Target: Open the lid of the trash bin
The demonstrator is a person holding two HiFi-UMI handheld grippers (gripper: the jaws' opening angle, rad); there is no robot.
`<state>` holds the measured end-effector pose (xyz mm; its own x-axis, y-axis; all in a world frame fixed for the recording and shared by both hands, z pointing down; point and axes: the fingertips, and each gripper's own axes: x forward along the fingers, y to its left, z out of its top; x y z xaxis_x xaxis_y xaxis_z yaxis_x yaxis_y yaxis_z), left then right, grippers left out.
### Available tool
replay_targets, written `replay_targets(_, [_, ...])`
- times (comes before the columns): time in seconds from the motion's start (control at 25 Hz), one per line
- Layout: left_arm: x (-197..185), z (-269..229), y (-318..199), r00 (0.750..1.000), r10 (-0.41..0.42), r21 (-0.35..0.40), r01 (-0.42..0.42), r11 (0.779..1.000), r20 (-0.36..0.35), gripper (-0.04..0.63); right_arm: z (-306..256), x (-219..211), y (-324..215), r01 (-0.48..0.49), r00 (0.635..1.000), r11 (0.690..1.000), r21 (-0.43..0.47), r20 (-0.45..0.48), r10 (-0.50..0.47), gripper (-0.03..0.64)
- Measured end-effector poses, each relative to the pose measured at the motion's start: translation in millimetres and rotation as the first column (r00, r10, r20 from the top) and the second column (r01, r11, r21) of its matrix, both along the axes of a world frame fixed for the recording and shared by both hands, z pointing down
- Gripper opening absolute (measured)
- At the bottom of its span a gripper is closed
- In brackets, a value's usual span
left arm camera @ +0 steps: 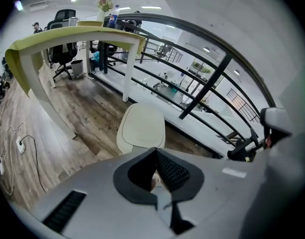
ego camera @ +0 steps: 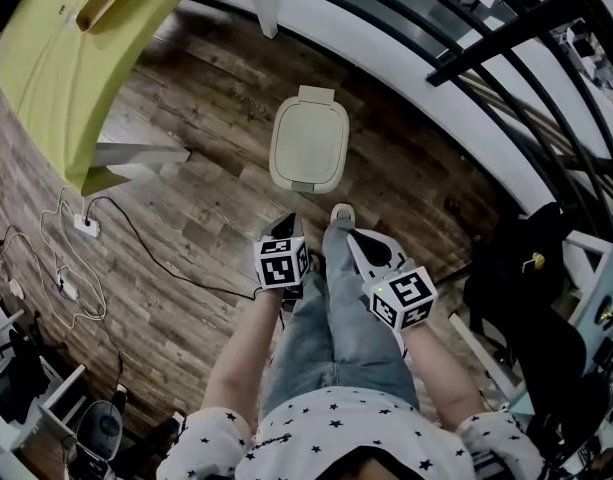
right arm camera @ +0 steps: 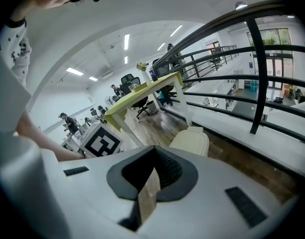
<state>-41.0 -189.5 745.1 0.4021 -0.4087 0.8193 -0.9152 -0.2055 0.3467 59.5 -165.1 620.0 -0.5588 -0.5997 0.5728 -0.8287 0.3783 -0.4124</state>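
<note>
The cream trash bin point(ego camera: 308, 138) stands on the wooden floor just ahead of the person's feet, its lid down flat. It also shows in the left gripper view as the bin point(left arm camera: 141, 126) and in the right gripper view as the bin point(right arm camera: 191, 142). My left gripper point(ego camera: 289, 224) hangs a short way in front of the bin's near edge, apart from it, jaws together with nothing between them. My right gripper point(ego camera: 341, 212) is beside it, slightly nearer the bin, also shut and empty. Both sets of jaws point toward the bin: left gripper point(left arm camera: 154, 151), right gripper point(right arm camera: 153, 148).
A green-topped table point(ego camera: 76, 58) with white legs stands to the left. A power strip with cables point(ego camera: 86, 226) lies on the floor at left. A black railing point(ego camera: 466, 38) and white ledge run behind the bin. A dark chair with a bag point(ego camera: 526, 268) is at right.
</note>
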Motion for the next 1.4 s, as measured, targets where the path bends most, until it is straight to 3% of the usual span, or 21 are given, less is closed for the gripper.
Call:
replay_targets(0.96, [13.2,147.7,-34.7,0.991,0.088,-0.064,-0.082,0.995,0.101,0.012,91.3,9.1,-10.4,0.0,1.0,0.993,-0.119,0.017,0.002,-0.006])
replay_targets(1.4, [19.7,185.5,-33.2,0.982,0.144,-0.118,-0.13,0.984,0.12,0.012,111.2,14.4,-10.0,-0.02,1.0,0.989,-0.148,0.02,0.023,-0.006])
